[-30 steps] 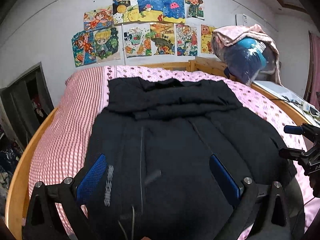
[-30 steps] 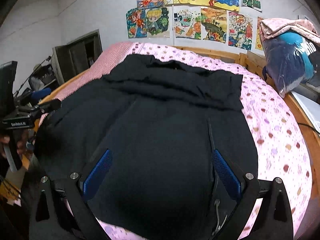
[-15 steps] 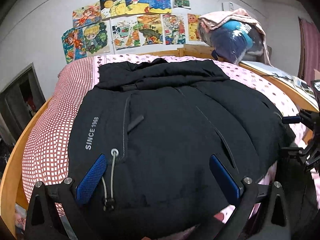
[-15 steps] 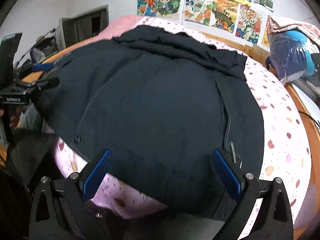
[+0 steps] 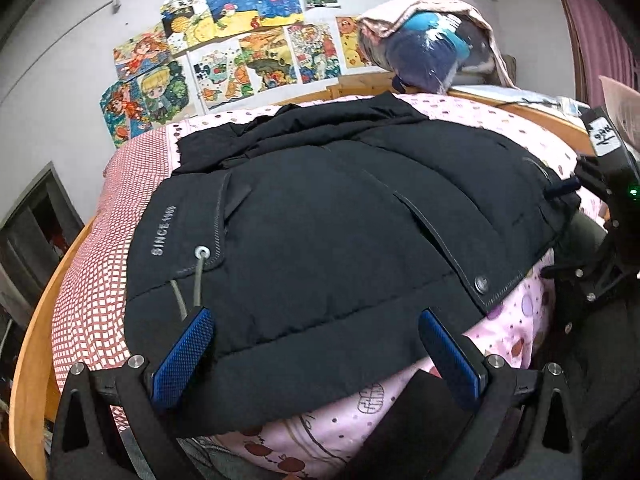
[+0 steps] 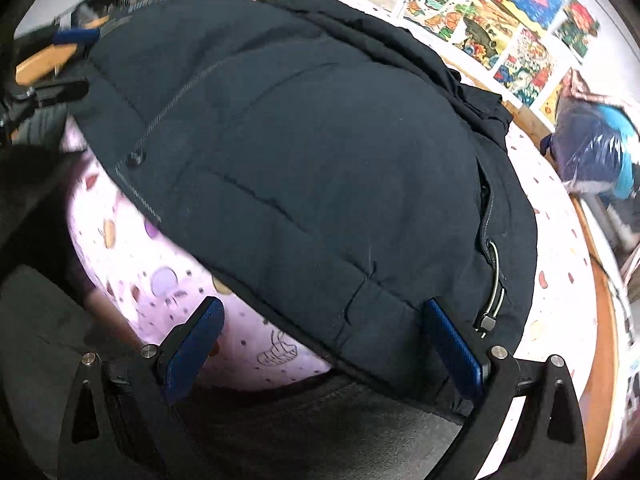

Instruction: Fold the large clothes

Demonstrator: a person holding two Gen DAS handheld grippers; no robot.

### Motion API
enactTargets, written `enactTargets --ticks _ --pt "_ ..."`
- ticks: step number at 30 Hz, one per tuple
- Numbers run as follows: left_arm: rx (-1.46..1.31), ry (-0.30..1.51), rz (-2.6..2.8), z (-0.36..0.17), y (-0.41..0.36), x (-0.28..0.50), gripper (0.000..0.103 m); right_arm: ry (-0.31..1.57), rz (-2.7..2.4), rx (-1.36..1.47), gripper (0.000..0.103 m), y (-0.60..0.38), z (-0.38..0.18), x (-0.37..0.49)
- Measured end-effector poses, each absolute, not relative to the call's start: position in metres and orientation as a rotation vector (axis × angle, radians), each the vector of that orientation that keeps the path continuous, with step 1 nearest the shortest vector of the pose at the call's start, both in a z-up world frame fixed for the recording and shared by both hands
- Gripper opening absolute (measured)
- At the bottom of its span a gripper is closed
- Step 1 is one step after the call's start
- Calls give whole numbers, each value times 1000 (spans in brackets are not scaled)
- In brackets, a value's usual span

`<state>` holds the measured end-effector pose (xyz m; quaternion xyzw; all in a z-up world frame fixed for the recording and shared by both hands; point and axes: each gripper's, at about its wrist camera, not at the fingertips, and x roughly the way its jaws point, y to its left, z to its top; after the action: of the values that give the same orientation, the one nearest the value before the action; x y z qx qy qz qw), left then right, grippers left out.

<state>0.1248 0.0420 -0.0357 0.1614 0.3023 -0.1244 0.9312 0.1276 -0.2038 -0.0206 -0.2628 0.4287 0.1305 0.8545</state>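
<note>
One black jacket (image 5: 320, 240) lies flat on the bed (image 5: 92, 280), long axis running away from both grippers, collar at far end, hem nearest; left gripper (image 5: 316, 344) fingers spread wide over hem; right gripper (image 6: 324, 340) likewise spread, nothing clamped; two drawcords visible.

Grey letters on my black jacket (image 5: 320, 240) read "SINCE" (image 5: 164, 240), followed by digits too blurred for me to read.
</note>
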Motion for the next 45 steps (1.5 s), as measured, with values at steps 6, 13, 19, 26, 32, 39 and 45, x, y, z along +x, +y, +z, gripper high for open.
enactTargets --ticks 6,13,19,26,32,39,45 --pt "361 651 -240 -47 40 125 103 890 163 -692 98 -189 -30 130" --pt "467 652 -234 -55 28 116 103 857 113 -694 98 -186 -25 134" --pt "574 665 -229 -64 20 112 103 849 151 -511 98 -205 -5 148" --pt "690 667 -166 -74 6 114 103 861 231 -323 98 -227 17 158" --pt "723 636 -104 -78 1 114 103 866 261 -273 98 -237 21 169" --pt "802 579 28 -84 -6 111 78 864 270 -247 98 -240 23 166" --pt "809 520 124 -78 -1 108 37 855 273 -232 98 -242 26 165"
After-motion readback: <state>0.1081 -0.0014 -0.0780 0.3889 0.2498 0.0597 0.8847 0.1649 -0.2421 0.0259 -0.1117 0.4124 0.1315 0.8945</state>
